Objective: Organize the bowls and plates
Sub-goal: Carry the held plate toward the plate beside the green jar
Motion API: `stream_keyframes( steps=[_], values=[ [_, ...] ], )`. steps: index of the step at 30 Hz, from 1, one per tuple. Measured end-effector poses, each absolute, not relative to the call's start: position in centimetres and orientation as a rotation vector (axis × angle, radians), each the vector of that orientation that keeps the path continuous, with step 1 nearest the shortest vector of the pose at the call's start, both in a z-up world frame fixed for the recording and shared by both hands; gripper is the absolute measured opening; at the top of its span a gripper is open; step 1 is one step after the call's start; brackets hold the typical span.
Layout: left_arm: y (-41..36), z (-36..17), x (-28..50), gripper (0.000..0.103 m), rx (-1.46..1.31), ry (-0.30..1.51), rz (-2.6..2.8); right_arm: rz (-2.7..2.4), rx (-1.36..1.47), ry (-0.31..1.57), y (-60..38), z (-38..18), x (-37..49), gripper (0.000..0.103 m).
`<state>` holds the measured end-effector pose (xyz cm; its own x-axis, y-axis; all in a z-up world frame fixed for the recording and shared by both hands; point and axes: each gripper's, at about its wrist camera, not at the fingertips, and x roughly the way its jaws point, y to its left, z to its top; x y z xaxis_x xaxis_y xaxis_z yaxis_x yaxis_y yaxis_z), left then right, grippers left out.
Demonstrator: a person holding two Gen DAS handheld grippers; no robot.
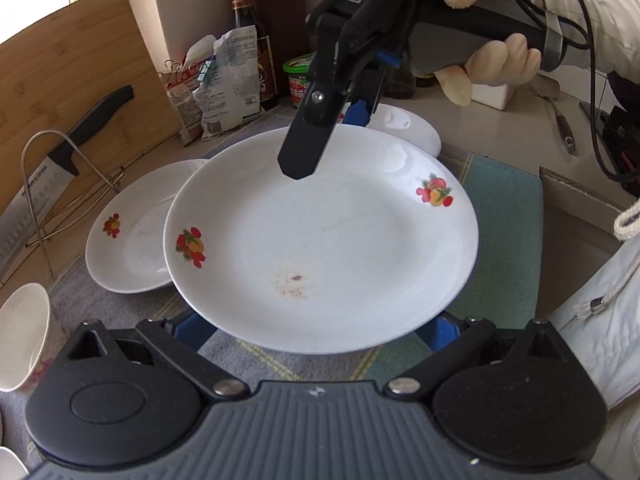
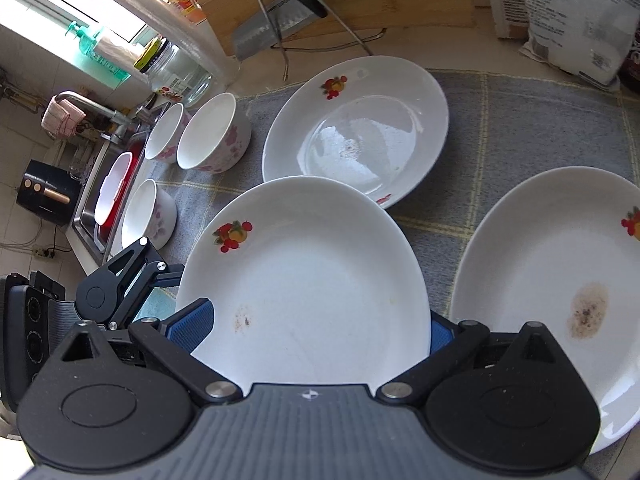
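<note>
- Both grippers, left gripper [image 1: 316, 344] and right gripper [image 2: 320, 332], clamp one fruit-print plate [image 1: 320, 240], lifted over the desk mat [image 2: 520, 120].
- Beside that plate, two plates [image 2: 356, 128] and three bowls [image 2: 214, 138] lie unstacked; I judge stacking barely begun.

1. The held plate [image 1: 320, 240] looks like glazed white ceramic, glossy and smooth, with printed fruit motifs and a dull reddish-brown stain on its floor.
2. The far plate [image 2: 356, 132] shows the same glaze, with bright window glare on its wet-looking centre.
3. The bowls [image 2: 214, 136] are glossy white ceramic with pink flower prints.
4. The mat [image 2: 520, 120] is woven cloth, matt grey with yellowish check lines.
5. The cutting board [image 1: 80, 80] is pale wood with a visible grain.
6. The knife [image 1: 44, 184] has a brushed steel blade and a matt black handle.
7. The left tongs [image 1: 316, 332] are matt black plastic with ribbed blue pads.
</note>
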<state>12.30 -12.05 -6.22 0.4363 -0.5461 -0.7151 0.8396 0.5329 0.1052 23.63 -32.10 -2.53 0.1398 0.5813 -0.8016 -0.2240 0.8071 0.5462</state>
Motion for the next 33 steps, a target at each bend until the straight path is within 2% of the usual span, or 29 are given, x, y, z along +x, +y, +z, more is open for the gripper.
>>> stream_keyframes(
  steps=[33],
  values=[
    [-23.3,-7.6,16.1,0.101,0.518,0.676,-1.029,0.456,0.426,1.275,-45.2,-4.1,24.2,0.103]
  ],
)
